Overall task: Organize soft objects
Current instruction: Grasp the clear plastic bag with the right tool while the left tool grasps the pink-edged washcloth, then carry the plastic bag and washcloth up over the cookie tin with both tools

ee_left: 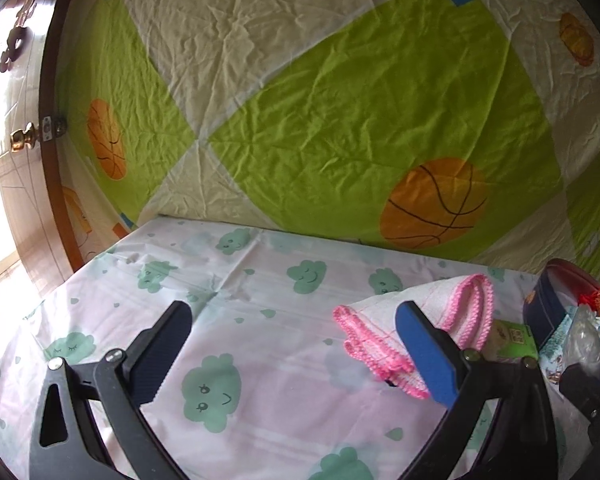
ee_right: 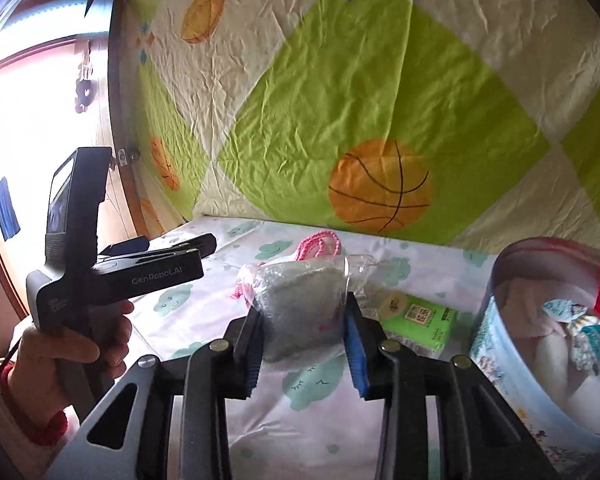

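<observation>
Right gripper (ee_right: 304, 340) was clamped on a grey soft item in a clear plastic bag (ee_right: 300, 312), pads pressing both sides, bag bulging above and ahead of the fingers. No earlier picture, so only the grip itself could be told. Whether the bag was lifted off the cloud-print sheet (ee_right: 300, 432) or resting on it, I could not tell.

Left gripper (ee_left: 296, 344) stood wide, nothing between its fingers; the pink-edged knit cloth (ee_left: 440, 312) lay just outside and partly behind its right finger, on the sheet.

Just right of the right gripper's fingers lay a green tissue pack (ee_right: 420, 320); further right stood the round tin (ee_right: 512, 368), already holding other soft things. The person's hand (ee_right: 60, 360) held the left gripper well to the left.

Risks, as judgement:
- Slick film could slide between the pads, so the bag might slip or rotate out on the way to the tin.
- Grip sat low on the bag; the top-heavy bulge could tip forward.
- The swing right could clip the tissue pack or the tin's rim and knock it.
- The loose bag neck could snag.
</observation>
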Tool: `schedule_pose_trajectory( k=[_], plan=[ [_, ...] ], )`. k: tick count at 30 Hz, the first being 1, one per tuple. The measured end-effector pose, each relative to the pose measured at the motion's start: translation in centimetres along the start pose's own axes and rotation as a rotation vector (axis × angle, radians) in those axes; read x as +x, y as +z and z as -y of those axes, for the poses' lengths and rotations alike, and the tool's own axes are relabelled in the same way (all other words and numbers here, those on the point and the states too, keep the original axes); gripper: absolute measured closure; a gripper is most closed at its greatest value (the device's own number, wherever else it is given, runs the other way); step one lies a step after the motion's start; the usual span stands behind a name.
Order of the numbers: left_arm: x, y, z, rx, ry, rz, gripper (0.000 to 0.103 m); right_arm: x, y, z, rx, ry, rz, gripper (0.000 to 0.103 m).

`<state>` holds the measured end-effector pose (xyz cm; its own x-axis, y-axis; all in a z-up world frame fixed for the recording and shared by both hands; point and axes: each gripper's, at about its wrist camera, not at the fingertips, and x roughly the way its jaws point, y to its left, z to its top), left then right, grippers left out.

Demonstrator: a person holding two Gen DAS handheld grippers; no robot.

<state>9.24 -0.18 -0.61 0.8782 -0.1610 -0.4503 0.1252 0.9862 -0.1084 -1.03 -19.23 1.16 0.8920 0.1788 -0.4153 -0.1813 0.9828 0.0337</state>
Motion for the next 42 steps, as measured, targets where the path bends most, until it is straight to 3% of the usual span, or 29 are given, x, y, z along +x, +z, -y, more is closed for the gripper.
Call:
schedule_pose_trajectory(
  k=[5, 7, 10, 15, 17, 19, 21, 22, 24, 26, 32, 38, 42],
  plan=[
    [0.2, -0.4, 3.5, 0.14, -0.1, 0.001, 0.0, -2.2, 0.1, 0.8, -0.02, -0.202, 0.094, 0.065],
    [0.4, -0.3, 4.8, 0.153, -0.124, 0.004, 0.0, -2.4, 0.2, 1.5, -0.012, -0.232, 0.115, 0.065],
    [2.0, -0.2, 7.2, 0.183, -0.183, -0.073, 0.0, -2.1, 0.1, 1.7, -0.021, -0.246, 0.115, 0.065],
    [4.9, 0.2, 11.3, 0.313, -0.166, -0.128, 0.0, -1.7, 0.0, 2.9, 0.044, -0.231, 0.089, 0.065],
    [6.5, 0.0, 11.7, 0.324, -0.087, -0.169, 0.0, -1.6, -0.1, 3.3, 0.06, -0.231, 0.081, 0.065],
    [7.5, 0.2, 10.5, 0.262, -0.077, -0.214, 0.007, -1.5, -0.1, 3.6, 0.067, -0.232, 0.078, 0.065],
    [7.6, 0.7, 8.3, 0.152, -0.138, -0.215, 0.031, -1.4, -0.1, 3.8, 0.073, -0.23, 0.072, 0.065],
    [7.6, 0.7, 7.3, 0.1, -0.175, -0.216, 0.037, -1.3, -0.1, 3.9, 0.08, -0.225, 0.066, 0.065],
    [8.0, 0.7, 5.6, 0.009, -0.253, -0.227, 0.068, -1.1, -0.1, 4.1, 0.091, -0.219, 0.057, 0.065],
    [8.4, 0.7, 4.4, -0.061, -0.309, -0.239, 0.082, -1.2, -0.1, 4.1, 0.093, -0.219, 0.059, 0.065],
    [6.5, 0.5, 2.5, -0.153, -0.329, -0.17, 0.093, -1.2, -0.1, 3.8, 0.077, -0.225, 0.063, 0.065],
    [2.6, 2.0, 0.0, -0.285, -0.347, 0.01, 0.093, -1.8, -0.2, 4.1, 0.105, -0.214, 0.088, 0.065],
    [0.6, 2.0, 0.9, -0.255, -0.304, 0.066, 0.093, -2.8, 0.1, 4.0, 0.113, -0.212, 0.132, 0.065]
  ],
)
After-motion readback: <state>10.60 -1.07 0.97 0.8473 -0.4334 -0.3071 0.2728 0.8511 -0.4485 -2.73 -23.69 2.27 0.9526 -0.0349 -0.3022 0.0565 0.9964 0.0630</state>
